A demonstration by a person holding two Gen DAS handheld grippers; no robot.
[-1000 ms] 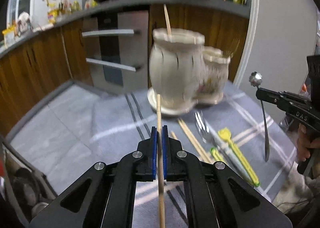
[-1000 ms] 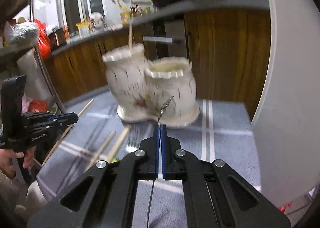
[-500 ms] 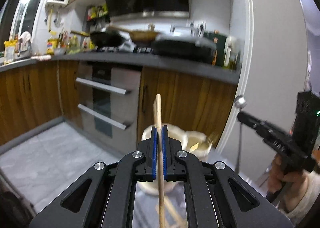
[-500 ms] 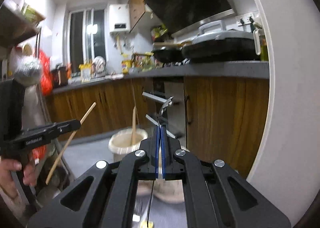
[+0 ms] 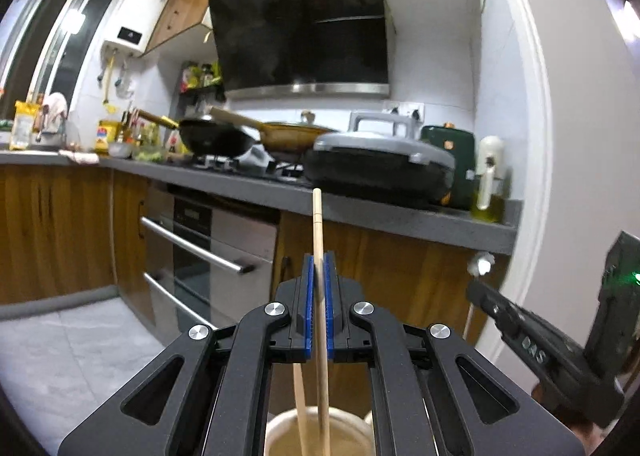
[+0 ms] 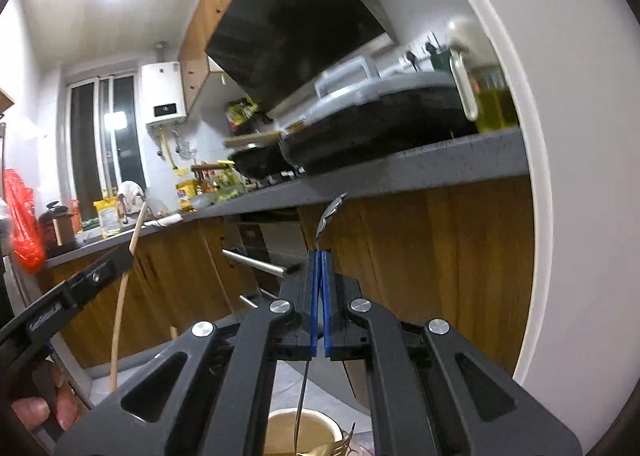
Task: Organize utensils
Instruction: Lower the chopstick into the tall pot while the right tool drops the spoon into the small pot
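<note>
Both grippers lifted over the utensil pot, each clenching its catch

The left gripper (image 5: 318, 280) clamps a pale wooden chopstick (image 5: 319, 240) upright, its lower end over the cream ceramic holder (image 5: 316, 430) where a second stick (image 5: 299, 408) stands; the right gripper (image 6: 319, 276) pinches a thin steel spoon (image 6: 329, 216) above the holder's other mouth (image 6: 300, 430). A second ago both pointed down at the striped table; now they face the grey countertop (image 5: 400, 212) and black range hood (image 5: 304, 24).
</note>
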